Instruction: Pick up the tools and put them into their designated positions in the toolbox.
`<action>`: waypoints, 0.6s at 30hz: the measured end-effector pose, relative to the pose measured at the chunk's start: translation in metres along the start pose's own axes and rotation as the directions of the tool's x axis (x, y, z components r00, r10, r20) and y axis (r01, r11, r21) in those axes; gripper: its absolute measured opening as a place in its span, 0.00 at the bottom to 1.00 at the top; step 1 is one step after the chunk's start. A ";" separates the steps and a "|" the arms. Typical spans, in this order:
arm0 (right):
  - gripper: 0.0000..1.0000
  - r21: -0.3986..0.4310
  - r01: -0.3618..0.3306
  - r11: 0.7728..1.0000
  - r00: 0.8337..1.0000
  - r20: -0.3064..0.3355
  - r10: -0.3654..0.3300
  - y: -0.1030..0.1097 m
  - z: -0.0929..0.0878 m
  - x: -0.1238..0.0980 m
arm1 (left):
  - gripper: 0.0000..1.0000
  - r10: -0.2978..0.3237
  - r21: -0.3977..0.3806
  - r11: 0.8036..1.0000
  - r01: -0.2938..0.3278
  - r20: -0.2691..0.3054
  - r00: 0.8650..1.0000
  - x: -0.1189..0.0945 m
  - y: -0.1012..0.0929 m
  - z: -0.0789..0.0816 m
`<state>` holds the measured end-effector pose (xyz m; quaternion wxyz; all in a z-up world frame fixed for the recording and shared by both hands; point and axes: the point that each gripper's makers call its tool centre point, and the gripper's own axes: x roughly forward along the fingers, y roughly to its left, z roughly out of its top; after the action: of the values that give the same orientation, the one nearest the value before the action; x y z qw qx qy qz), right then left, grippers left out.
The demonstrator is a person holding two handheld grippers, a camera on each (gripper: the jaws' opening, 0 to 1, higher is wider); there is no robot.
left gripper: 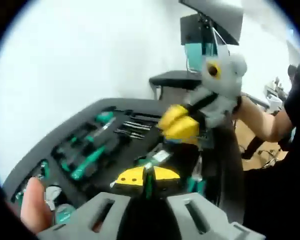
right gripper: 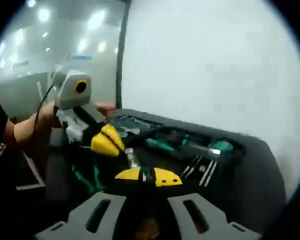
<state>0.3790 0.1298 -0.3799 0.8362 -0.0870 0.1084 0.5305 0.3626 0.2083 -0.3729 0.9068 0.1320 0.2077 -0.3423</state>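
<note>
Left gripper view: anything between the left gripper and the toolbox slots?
Yes: the right gripper hangs over the toolbox, just ahead of the left gripper and slightly right. The bay with the green screwdrivers, further left, looks unobstructed.

Toolbox (left gripper: 65, 131) matt dark foam; screwdrivers (left gripper: 90, 159) glossy green plastic.

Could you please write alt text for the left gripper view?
The left gripper pinches a green-handled tool between yellow tips above an open dark toolbox holding green-handled screwdrivers. The right gripper hovers beyond it.
</note>
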 end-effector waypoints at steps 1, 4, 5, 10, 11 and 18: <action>0.07 -0.018 0.026 0.999 0.999 -0.018 -0.027 -0.001 -0.004 0.001 | 0.17 0.000 0.005 1.000 -0.001 0.008 1.000 -0.001 0.004 -0.003; 0.11 -0.035 0.053 0.998 0.998 0.028 -0.052 -0.001 0.001 0.013 | 0.17 0.023 -0.011 1.000 -0.023 0.000 1.000 0.004 0.007 -0.009; 0.12 -0.035 0.034 0.999 0.999 -0.011 -0.035 0.001 -0.004 0.015 | 0.17 0.034 0.005 0.999 -0.034 -0.001 0.999 0.006 0.007 -0.010; 0.13 -0.165 0.032 0.986 0.999 -0.027 -0.037 0.005 0.003 0.028 | 0.18 0.072 0.113 0.991 -0.064 -0.067 0.995 0.016 0.013 -0.022; 0.10 -0.162 0.023 0.987 0.999 -0.024 -0.027 0.005 0.005 0.031 | 0.18 0.056 0.090 0.995 -0.053 -0.036 0.998 0.018 0.012 -0.017; 0.08 -0.113 0.041 0.993 0.998 -0.040 -0.046 -0.022 0.014 0.053 | 0.17 0.074 -0.015 0.997 -0.074 0.004 0.997 0.017 0.020 -0.016</action>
<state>0.4226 0.1703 -0.3806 0.8388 -0.1475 0.0941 0.5155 0.3835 0.2192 -0.3929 0.9203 0.1319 0.2032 -0.3073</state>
